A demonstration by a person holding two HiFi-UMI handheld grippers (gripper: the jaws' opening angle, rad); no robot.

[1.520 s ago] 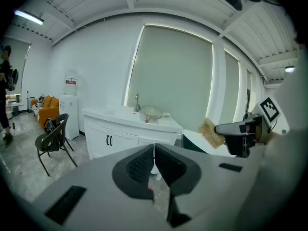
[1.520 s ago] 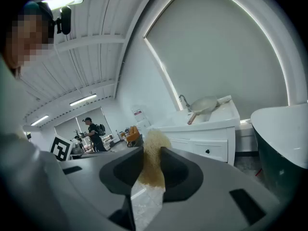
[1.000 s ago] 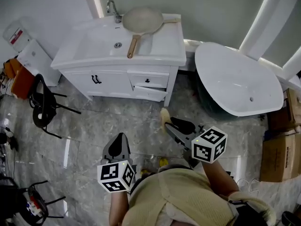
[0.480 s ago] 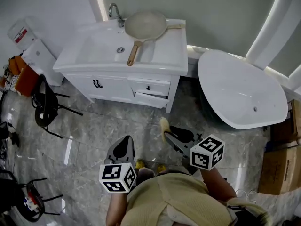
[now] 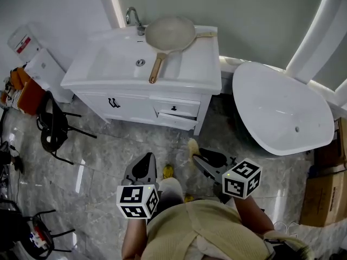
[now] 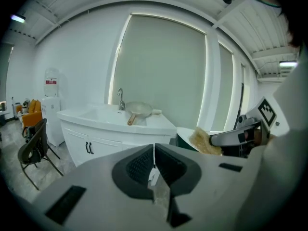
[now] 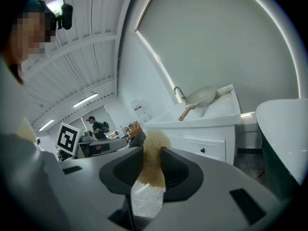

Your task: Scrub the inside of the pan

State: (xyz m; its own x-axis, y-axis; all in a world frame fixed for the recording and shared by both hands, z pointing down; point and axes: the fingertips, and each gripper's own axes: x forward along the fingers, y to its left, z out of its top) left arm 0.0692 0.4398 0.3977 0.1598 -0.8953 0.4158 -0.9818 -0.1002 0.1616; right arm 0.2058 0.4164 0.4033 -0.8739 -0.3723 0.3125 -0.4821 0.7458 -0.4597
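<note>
Resting on the white counter [image 5: 200, 64], well apart from the person, the pan [image 5: 169, 34] sits open side up just beside the faucet [image 5: 133, 16]. Its wooden handle [image 5: 156, 69] slants out over the edge of the sink basin [image 5: 111, 58] toward the room. That leaves the inside exposed for scrubbing and the handle likely within easy reach from the front.

The right hand-held gripper [image 5: 198, 153] is clenched on a yellowish scrub pad [image 7: 153, 162], whose fuzzy end sticks out past the jaws, ready to meet the pan's surface. The left hand-held gripper [image 6: 154, 165] is closed with nothing between its jaws; it would probably have to open to steady the handle.

Both point across the marble floor [image 5: 108, 150] toward the counter, so scrubbing has not begun. A white bathtub [image 5: 282, 107] stands to the counter's right.
</note>
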